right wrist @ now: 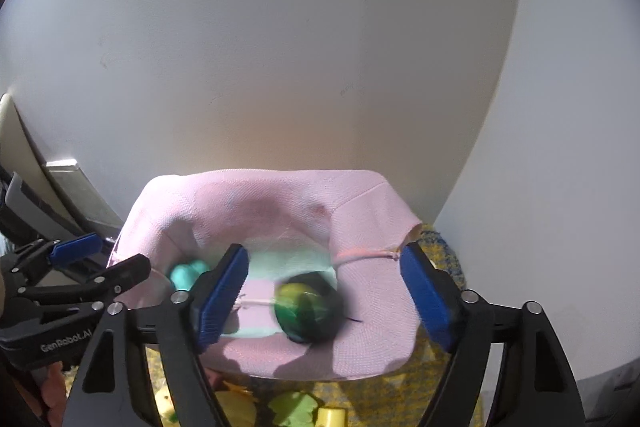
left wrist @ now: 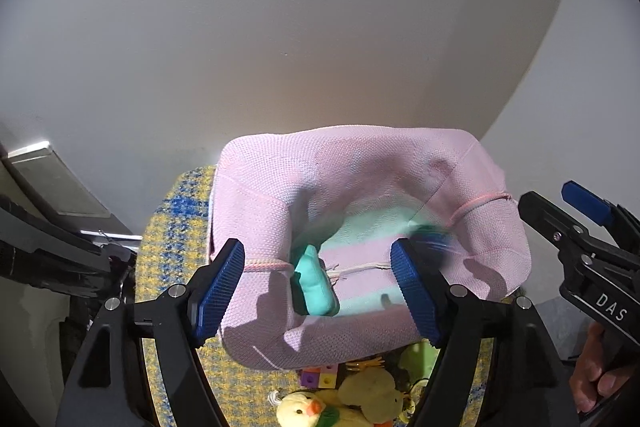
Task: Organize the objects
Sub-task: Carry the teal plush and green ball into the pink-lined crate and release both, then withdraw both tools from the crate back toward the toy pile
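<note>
A soft pink fabric basket [left wrist: 360,155] [right wrist: 260,195] stands on a yellow-and-blue woven mat [left wrist: 176,223]. A teal toy [left wrist: 314,285] [right wrist: 186,273] lies inside it. A dark green ball [right wrist: 308,311], blurred, is also in the basket; in the left wrist view it shows as a dark smear [left wrist: 432,235]. My left gripper [left wrist: 316,251] [right wrist: 120,253] hangs open over the basket's near rim, above the teal toy. My right gripper [right wrist: 322,255] [left wrist: 546,193] is open over the basket's right half, and the ball is below its fingers without touching the pads.
In front of the basket lie a yellow duck plush [left wrist: 304,411], small purple and yellow cubes [left wrist: 320,379] and green toy pieces [right wrist: 294,407]. A white wall rises just behind the basket. A hand [left wrist: 592,375] holds the right gripper's handle.
</note>
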